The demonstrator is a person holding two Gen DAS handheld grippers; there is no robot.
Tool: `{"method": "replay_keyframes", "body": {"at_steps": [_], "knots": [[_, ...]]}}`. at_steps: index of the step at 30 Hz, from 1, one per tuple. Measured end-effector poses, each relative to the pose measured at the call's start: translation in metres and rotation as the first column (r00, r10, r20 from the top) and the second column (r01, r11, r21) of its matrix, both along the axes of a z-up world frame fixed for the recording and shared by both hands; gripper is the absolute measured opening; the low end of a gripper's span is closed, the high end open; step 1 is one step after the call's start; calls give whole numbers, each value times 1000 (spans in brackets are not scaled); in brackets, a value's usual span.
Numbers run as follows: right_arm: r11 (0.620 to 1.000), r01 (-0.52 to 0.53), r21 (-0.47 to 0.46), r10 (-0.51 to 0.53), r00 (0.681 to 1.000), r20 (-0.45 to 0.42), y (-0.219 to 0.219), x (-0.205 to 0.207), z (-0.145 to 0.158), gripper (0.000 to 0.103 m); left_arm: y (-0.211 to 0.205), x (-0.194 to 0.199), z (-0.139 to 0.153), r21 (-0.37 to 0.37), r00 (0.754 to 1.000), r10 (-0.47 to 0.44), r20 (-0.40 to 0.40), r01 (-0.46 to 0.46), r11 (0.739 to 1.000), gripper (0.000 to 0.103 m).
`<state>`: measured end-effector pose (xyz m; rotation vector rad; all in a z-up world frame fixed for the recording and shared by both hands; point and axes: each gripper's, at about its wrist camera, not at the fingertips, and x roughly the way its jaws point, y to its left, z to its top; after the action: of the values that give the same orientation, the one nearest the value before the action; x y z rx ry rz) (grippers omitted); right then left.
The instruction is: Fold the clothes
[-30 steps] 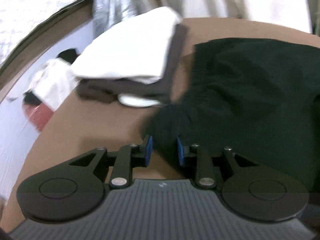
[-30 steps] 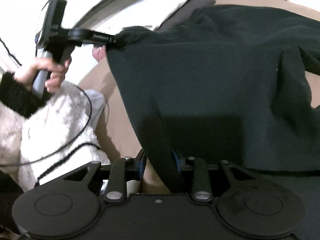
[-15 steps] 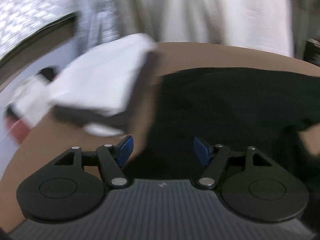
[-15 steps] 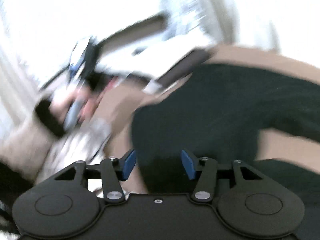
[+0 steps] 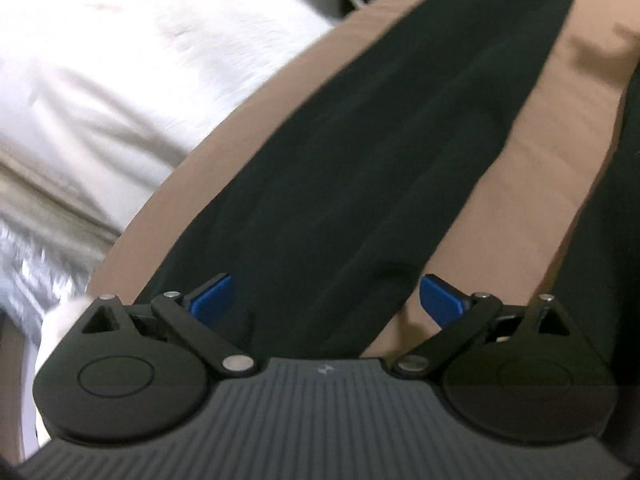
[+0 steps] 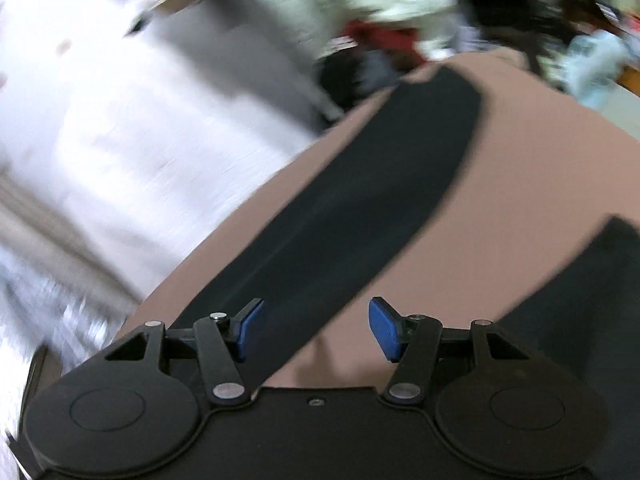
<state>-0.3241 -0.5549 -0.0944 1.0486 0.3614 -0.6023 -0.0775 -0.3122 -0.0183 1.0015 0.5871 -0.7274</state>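
Observation:
A black garment lies spread on the brown table. One long black sleeve or leg (image 5: pixel 360 152) runs away from my left gripper (image 5: pixel 326 298), which is open and empty just above its near end. The same strip (image 6: pixel 360 216) shows in the right wrist view, running off diagonally. My right gripper (image 6: pixel 316 328) is open and empty over its near end. Another black part of the garment lies at the right in the left wrist view (image 5: pixel 600 260) and in the right wrist view (image 6: pixel 580 300).
The brown table (image 5: pixel 540 152) curves away to the right. White cloth or bedding (image 5: pixel 120 60) lies beyond its left edge. Blurred clutter of red, white and dark items (image 6: pixel 400 32) sits past the far end.
Both grippers have opened and let go of the black garment. Both have swung to the right, away from the folded stack, and now look along a long black strip.

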Motion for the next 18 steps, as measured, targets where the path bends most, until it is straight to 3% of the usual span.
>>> {"method": "replay_keyframes", "body": {"at_steps": [3,6,8,9,10,11,12,14,15,18], "knots": [[985,144,93,-155,979,129,-9,-22,-19,71,-44,0,-17,-8,998,-35,-57,34,999,100],[987,118,112,-135,978,161,-22,-8,-34,71,-84,-2,-34,0,995,-98,-26,98,995,100],[987,114,109,-130,980,150,-28,5,-46,71,-98,0,-39,-10,991,-132,-5,132,991,88],[985,126,120,-143,980,140,-34,12,-53,72,-101,3,-37,-30,990,-138,-17,137,990,47],[982,135,135,-152,980,130,-39,17,-59,73,-104,6,-35,-50,989,-144,-28,142,989,12],[978,139,154,-158,980,119,-44,23,-65,73,-100,16,-23,-132,991,-92,-98,79,988,13],[975,141,175,-160,982,100,-48,29,-70,73,-90,27,-9,-237,987,-38,-155,0,971,13],[969,133,207,-158,981,112,-43,32,-68,73,-64,42,14,-398,962,17,-273,-129,908,13],[967,127,221,-158,979,129,-39,32,-65,74,-51,48,24,-453,942,27,-334,-185,872,13],[964,71,258,-136,960,245,-32,41,-65,80,-30,54,30,-494,902,5,-432,-241,836,13]]}}
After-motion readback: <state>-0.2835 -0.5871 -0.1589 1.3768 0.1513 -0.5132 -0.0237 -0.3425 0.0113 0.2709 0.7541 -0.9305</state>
